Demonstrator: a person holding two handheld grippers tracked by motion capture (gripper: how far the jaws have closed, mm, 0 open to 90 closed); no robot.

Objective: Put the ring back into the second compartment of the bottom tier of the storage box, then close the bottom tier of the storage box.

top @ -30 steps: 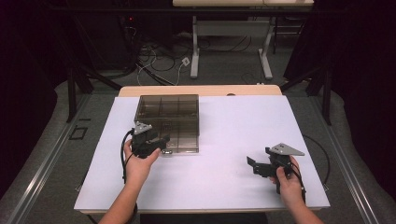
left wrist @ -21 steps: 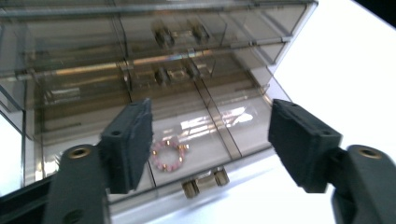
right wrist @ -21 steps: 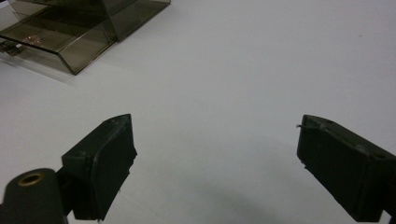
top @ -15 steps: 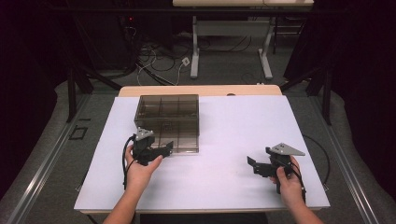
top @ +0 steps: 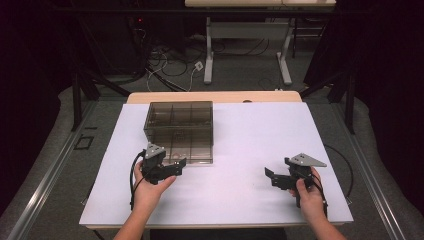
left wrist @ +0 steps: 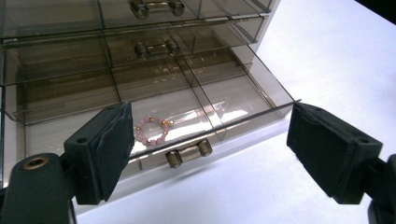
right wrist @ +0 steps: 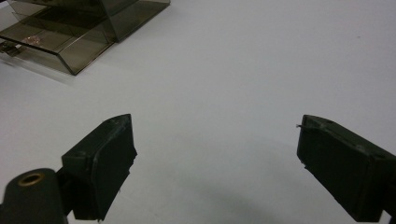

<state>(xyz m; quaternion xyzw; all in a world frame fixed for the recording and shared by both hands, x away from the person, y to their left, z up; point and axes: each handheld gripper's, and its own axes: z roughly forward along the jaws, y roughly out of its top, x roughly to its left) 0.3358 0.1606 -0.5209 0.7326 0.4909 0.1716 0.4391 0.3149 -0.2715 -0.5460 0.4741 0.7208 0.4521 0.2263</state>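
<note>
Smoky translucent plastic drawer organiser [top: 180, 131] sat on the white counter [top: 240, 150], its bottom drawer [left wrist: 187, 116] pulled out just ahead of the left hand-held gripper [left wrist: 205, 154], whose jaws had just been opening, empty.

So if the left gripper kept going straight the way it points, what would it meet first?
Probably the pulled-out bottom drawer of the smoky plastic organizer: its front handle sits just ahead between the open fingers, with a pink bead ring behind it.
</note>
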